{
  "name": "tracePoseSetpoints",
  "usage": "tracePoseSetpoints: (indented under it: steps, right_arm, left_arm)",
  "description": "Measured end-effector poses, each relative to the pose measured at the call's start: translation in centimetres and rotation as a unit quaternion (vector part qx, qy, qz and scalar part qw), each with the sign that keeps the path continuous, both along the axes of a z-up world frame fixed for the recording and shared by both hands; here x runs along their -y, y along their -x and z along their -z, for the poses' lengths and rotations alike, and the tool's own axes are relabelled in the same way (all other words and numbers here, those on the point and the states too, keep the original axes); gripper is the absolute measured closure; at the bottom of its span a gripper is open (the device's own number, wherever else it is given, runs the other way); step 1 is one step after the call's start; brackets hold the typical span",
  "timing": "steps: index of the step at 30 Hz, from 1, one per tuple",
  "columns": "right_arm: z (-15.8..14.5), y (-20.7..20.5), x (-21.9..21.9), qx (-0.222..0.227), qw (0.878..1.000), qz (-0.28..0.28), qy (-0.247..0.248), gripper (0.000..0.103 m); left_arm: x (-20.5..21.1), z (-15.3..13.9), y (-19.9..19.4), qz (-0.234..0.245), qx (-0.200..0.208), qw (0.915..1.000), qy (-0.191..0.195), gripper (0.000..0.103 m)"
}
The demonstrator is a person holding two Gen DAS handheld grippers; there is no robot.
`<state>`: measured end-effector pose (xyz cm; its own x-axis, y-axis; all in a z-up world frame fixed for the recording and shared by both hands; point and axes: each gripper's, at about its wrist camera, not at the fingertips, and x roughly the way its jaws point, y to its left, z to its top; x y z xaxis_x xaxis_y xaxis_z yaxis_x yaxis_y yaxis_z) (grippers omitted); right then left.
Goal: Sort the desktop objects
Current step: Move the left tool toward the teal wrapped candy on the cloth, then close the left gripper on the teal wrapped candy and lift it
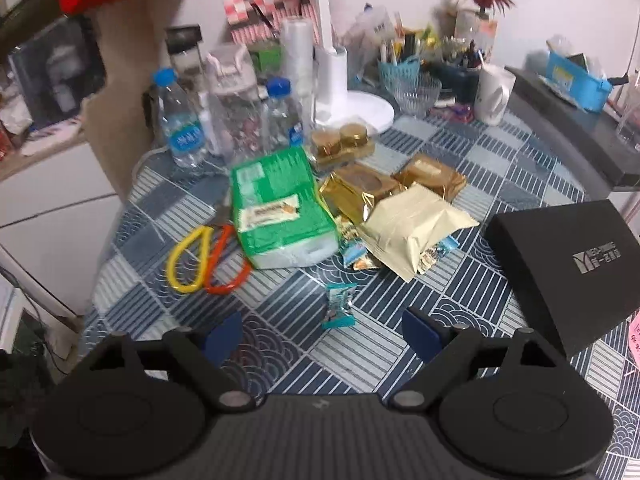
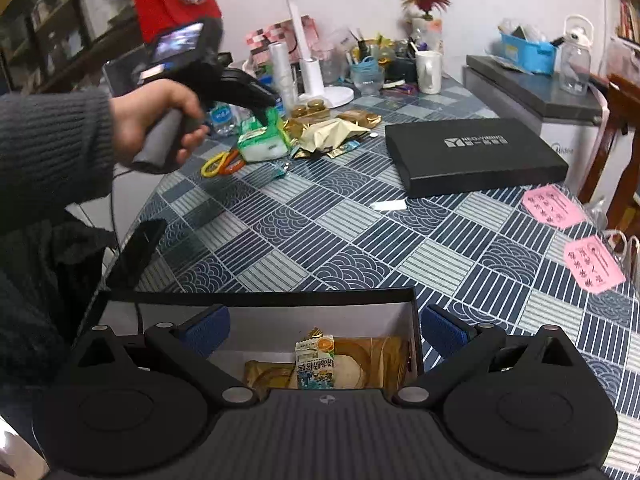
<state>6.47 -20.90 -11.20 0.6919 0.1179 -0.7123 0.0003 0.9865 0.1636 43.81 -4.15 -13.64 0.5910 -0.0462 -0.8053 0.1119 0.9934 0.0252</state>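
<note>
The left tongs (image 1: 320, 334) are hanging wide open and empty over the tabletop (image 1: 460, 160), with a small teal candy (image 1: 339, 306) lying flat just ahead of them, about midway between the two blue pads (image 1: 222, 338). It is sitting apart from the pile further back – a green pack (image 1: 276, 208), a cream bag (image 1: 412, 226), gold packets (image 1: 352, 192) and the scissors (image 1: 208, 260) off to the left. The right tongs (image 2: 324, 330) are also spread wide and holding nothing, hovering over the open box (image 2: 256, 300) at the near edge, where a few snack packets (image 2: 314, 360) are already lying. So the step in hand looks to be the left side picking up that lone candy for the box. To do it well, the tongs are probably best lowered straight down until the pads are almost brushing the cloth, with the wrapper kept centred – it is thin and slippery, so a high or skewed pinch may only push it along. Closing across the narrow width, on the filled middle and not the crimped ends, should be giving the surest hold. The black lid (image 1: 572, 264) to the right is lying well apart from the candy and should not be getting in the way.
</note>
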Motion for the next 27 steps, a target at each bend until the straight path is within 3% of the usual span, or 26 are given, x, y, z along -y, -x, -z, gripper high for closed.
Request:
tracePoseSetpoints:
  steps: [6,11,19,23,27]
  right_arm:
    - [0.9,-0.8,-0.3,-0.007,1.000,-0.004,-0.003,0.000]
    - [1.5,-1.2,-0.2,-0.010,1.000,-0.001,-0.002,0.000]
    - [2.0,-1.7,-0.4,-0.009,1.000,0.004,0.013,0.000]
    - [2.0,-2.1,0.0,-0.013,1.000,0.006,-0.006,0.000]
    - [2.0,-2.3,0.1,-0.011,1.000,0.008,-0.004,0.000]
  left_arm:
    - [0.2,3.0,-2.9,0.008,-0.029,0.9993,0.022,0.002]
    - [0.6,5.3,-4.6,0.014,-0.044,0.9987,0.020,0.013]
    - [1.1,7.7,-6.4,0.022,-0.056,0.9979,0.025,0.013]
    - [1.1,8.9,-7.1,0.017,-0.065,0.9972,0.032,0.023]
    - [1.1,9.8,-7.3,0.018,-0.072,0.9969,0.026,0.025]
